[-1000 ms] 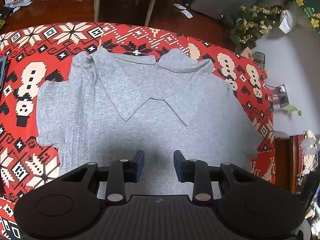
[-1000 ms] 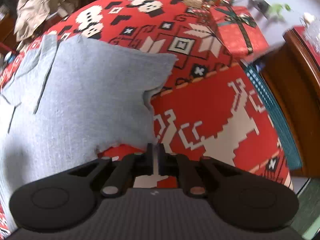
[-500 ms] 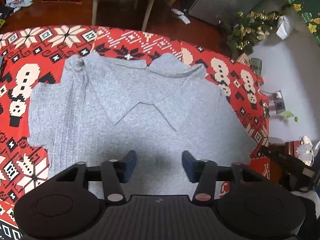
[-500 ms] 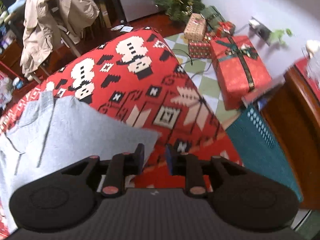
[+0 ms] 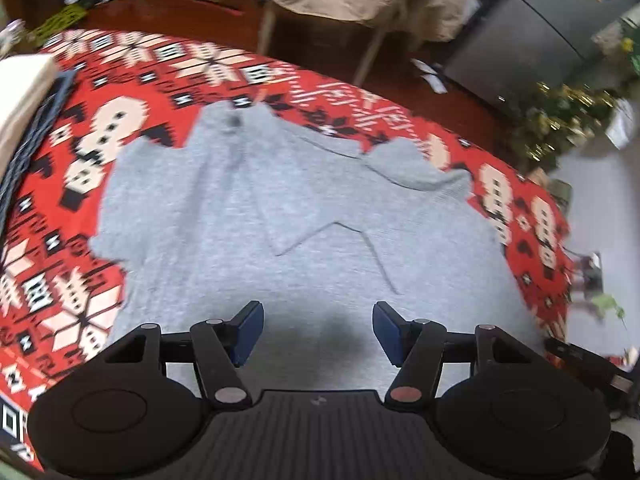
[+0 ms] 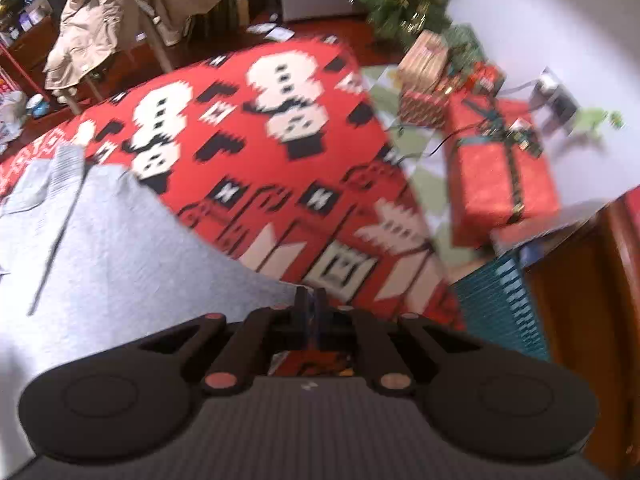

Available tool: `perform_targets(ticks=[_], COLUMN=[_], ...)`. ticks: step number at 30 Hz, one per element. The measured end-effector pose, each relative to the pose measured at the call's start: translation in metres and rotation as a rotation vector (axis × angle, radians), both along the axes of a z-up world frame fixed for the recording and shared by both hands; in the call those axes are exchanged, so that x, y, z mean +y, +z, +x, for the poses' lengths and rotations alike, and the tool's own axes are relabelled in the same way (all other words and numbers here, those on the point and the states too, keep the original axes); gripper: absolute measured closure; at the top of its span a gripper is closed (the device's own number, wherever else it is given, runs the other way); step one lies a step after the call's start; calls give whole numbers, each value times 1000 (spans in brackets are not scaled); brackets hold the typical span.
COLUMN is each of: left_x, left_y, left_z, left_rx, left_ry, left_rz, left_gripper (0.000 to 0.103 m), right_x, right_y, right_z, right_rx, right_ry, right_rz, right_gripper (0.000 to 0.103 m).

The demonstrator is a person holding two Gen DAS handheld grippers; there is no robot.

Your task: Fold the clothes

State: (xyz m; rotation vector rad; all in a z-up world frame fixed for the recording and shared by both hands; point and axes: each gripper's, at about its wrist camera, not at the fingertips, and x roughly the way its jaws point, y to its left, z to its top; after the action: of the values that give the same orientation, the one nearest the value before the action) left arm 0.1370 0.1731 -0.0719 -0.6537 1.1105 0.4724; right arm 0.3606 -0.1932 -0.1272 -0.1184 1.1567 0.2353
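My left gripper (image 5: 318, 330) sits at the lower centre of its frame, tilted steeply down, jaws opening with a wide gap and nothing gripped between them. My right gripper (image 6: 311, 312) is low in its own frame, also pitched down, its jaws pressed fully together.

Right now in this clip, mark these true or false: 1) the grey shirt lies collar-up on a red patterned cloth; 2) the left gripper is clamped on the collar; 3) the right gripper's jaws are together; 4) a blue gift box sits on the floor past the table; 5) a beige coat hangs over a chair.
1) True: the grey shirt is spread on the red patterned cloth, collar showing.
2) False: the left gripper is opening, with nothing between its pads, short of the collar.
3) True: the right gripper is shut at the shirt's edge.
4) False: the gift box is red.
5) True: the beige coat drapes a chair.
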Motion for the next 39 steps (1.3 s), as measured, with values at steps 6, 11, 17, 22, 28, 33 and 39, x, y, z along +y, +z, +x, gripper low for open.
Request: perform_targets(ticks=[6,11,17,22,28,33,39], left_x=[6,20,51,98,157,192,210], left_y=[0,3,2,-2,-14,-40,-64], left_z=[-16,-32,-46,-59,-56,-42,-23], left_rx=[48,56,19,-3,-15,-33,-92], left_ry=[47,145,205,205,106,17,-37], left_rz=[28,23,34,94,176,127,31], left_gripper=[52,64,64,56,56,61,66], right_x=[-7,-18,-8,33,110,176,236], right_y=[-6,2,63,108,123,123,115], right_z=[12,13,1,-14,-35,-59,-94], right_rx=[6,-1,-116,-188,-152,-49,14], right_ry=[11,-10,75,159,192,160,157], right_rz=[-45,-2,42,54,50,113,153], right_gripper=[103,93,60,12,5,2,1])
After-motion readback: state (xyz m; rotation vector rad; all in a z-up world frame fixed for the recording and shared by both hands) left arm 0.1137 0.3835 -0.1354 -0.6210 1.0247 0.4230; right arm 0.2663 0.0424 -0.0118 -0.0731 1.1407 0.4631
